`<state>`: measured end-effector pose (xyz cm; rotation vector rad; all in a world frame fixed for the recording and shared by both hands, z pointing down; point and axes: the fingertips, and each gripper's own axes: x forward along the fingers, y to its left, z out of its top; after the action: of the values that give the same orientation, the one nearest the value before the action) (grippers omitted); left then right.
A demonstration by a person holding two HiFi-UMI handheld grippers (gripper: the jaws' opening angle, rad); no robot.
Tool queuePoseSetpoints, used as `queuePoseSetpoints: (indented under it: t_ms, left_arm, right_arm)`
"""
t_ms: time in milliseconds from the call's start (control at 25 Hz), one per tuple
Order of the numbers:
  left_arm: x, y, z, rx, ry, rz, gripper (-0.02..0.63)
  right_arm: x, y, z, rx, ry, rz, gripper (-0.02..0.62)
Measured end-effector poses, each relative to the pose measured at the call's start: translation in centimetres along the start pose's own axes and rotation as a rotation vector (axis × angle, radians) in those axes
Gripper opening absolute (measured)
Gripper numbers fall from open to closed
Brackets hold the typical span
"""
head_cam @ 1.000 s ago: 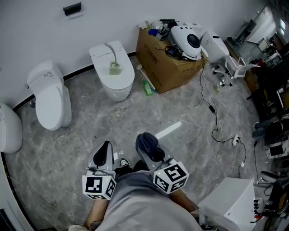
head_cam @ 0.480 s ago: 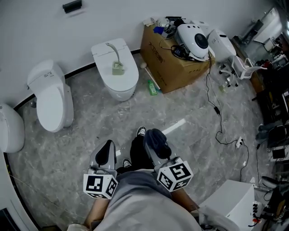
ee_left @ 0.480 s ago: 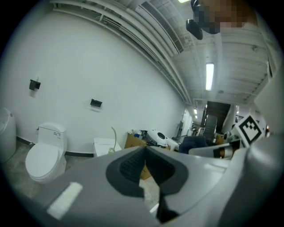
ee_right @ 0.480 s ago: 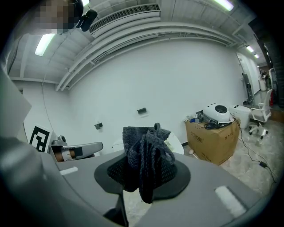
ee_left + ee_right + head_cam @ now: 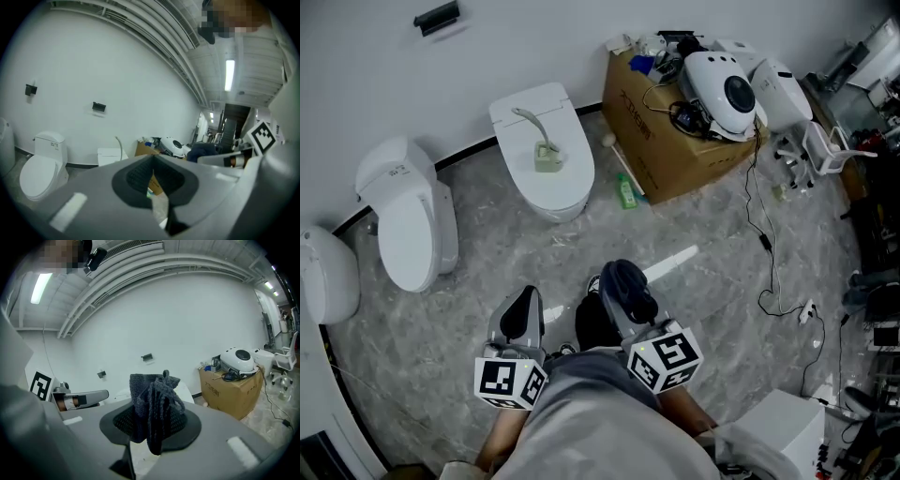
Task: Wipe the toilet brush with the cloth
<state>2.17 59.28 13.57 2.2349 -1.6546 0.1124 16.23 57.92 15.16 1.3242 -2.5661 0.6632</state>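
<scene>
The toilet brush stands on the closed lid of the middle toilet, against the far wall and well apart from both grippers; its pale handle curves up out of a greenish base. The cloth, a dark knitted bundle, is pinched between the jaws of the right gripper, bunched above the tips with a fold hanging down in front of the pads. I hold that gripper low in front of my body, pointed forward and a little left, towards the toilets. The left gripper sits just beside it at about the same height and points the same way. Its jaws are pressed together at the tips, with only a thin slit lower down and nothing between them. Each gripper carries its marker cube at the near end, close to my grey-clad torso. Under them is a grey marbled floor. A second white toilet stands to the left of the middle one, and part of a third shows at the left edge. To the right of the middle toilet a green bottle lies on the floor beside a cardboard box topped with white rounded equipment. Cables trail across the floor on the right, and the wall behind is plain white.
</scene>
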Motion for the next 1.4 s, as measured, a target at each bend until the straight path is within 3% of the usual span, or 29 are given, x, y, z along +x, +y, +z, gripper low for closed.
queuePoseSetpoints:
  t_ms: [520,960,1400]
  left_arm:
    - [15.0,0.9,5.0,0.015,0.013,0.125,0.000]
    - [20.0,2.1,8.1,0.053,0.033,0.180,0.000]
    - [26.2,7.2,10.6,0.000,-0.008,0.167,0.000]
  right_arm:
    - [10.4,-10.0,5.0,0.041,0.093,0.153,0.097]
    - [14.0,-14.5,8.2,0.088,0.058,0.200,0.097]
    - [19.6,-16.3,11.2,0.106,0.061,0.224,0.097]
